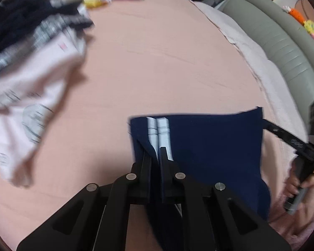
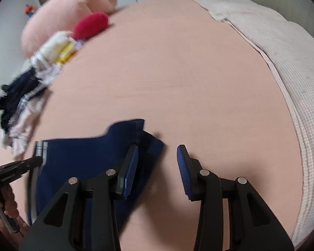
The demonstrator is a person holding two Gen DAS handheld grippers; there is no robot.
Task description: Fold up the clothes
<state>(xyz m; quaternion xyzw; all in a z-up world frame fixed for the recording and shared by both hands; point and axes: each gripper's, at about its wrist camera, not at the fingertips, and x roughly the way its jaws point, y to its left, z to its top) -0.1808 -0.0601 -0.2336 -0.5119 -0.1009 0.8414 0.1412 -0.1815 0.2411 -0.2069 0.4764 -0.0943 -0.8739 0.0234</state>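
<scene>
A navy garment (image 1: 209,146) with white side stripes (image 1: 159,133) lies on the pink bed sheet (image 1: 157,52). My left gripper (image 1: 155,152) is shut on its striped left edge, and navy cloth runs back between the fingers. In the right wrist view the same garment (image 2: 83,159) lies to the left. My right gripper (image 2: 158,156) stands open over its right edge, the left finger (image 2: 131,167) above the cloth and the right finger (image 2: 183,165) above bare sheet. Nothing is pinched between its pads. A hand (image 1: 295,186) holds the right gripper's handle.
A pile of loose clothes lies at the left: a pale pink printed piece (image 1: 31,96), dark and checked ones (image 1: 21,25). Beyond it sit a red plush (image 2: 92,24) and a pink pillow (image 2: 62,16). A white waffle blanket (image 2: 282,67) and a grey padded edge (image 1: 282,41) border the right.
</scene>
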